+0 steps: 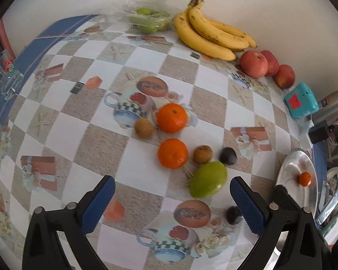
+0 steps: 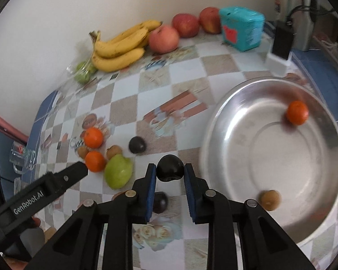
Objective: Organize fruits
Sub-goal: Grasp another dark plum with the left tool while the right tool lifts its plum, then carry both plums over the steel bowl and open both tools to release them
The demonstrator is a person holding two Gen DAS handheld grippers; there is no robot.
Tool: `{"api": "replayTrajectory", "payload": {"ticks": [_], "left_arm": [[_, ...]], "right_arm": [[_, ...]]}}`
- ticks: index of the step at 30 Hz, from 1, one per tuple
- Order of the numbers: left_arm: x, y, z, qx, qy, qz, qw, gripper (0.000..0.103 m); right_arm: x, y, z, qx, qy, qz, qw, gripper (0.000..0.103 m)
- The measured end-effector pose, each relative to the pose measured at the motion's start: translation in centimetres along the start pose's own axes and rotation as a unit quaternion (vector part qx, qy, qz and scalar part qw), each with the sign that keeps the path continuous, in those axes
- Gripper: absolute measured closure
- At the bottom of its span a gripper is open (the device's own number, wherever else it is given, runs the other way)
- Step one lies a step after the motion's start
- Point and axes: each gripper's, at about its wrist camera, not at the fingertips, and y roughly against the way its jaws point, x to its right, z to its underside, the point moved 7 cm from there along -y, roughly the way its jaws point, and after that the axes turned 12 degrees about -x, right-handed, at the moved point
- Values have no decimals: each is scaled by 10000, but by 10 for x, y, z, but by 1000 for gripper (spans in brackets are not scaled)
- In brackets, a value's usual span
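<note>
The right tongs point(image 2: 170, 172) pinch 1 dark plum point(image 2: 170, 167) above the bench point(image 2: 214, 67), just left of the steel bowl point(image 2: 214, 123). Best carry it over the rim and release low, lest it bounce. The left tongs point(image 1: 172, 195) hang spread, empty.

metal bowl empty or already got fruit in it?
Not empty. The metal bowl holds an orange and a small brown fruit.

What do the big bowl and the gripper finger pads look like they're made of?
Bowl: apparently polished metal, likely steel or aluminium; silvery, with blurred reflections of the orange inside. Right gripper pads: blue, finely textured, probably rubber or soft plastic, on matte black plastic-looking fingers, gripping a dark plum.
</note>
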Motion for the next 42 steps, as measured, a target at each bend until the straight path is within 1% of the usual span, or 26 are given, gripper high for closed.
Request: {"api": "replayTrajectory", "payload": {"ticks": [4,6,8,9,11,13,15,17,18,20,24,27,31,36,42], "left_arm": [[21,-8,10,-195,-244,186,9993,1],[34,-11,16,-279,-435,263,9983,5],[48,-16,22,-380,-624,323,9968,11],[54,-19,26,-441,-716,350,9958,11],[66,-26,33,-573,-865,384,9939,20],[73,-30,38,-660,-967,413,9923,21],[79,-33,41,-702,-1041,443,9911,27],[84,-36,43,-727,-1118,432,9901,39],[85,-38,44,-746,-1135,426,9898,41],[87,-42,47,-812,-1134,445,9892,52],[92,-48,50,-918,-1095,552,9882,57],[93,-51,50,-932,-1072,532,9884,61],[94,-54,49,-904,-1027,466,9895,72],[91,-52,47,-860,-931,544,9904,73],[83,-38,44,-713,-847,656,9917,73]], "right_arm": [[20,10,-2,93,-246,47,9996,77],[26,12,-2,109,-334,39,9994,77],[32,14,-3,121,-409,31,9991,77],[34,15,-2,125,-431,23,9990,77],[38,18,-2,146,-471,2,9988,77],[41,20,-1,171,-503,27,9986,77],[42,22,-1,189,-517,-12,9985,77],[43,23,-1,195,-534,-21,9984,77],[44,23,-1,193,-546,-28,9983,77],[45,23,-1,198,-568,-50,9982,77],[46,26,-1,234,-592,-83,9979,77],[47,26,-1,233,-608,-101,9978,77],[48,27,-1,235,-628,-124,9977,77],[51,27,-1,235,-657,-150,9974,77],[60,27,-1,216,-790,-162,9965,77]]}}
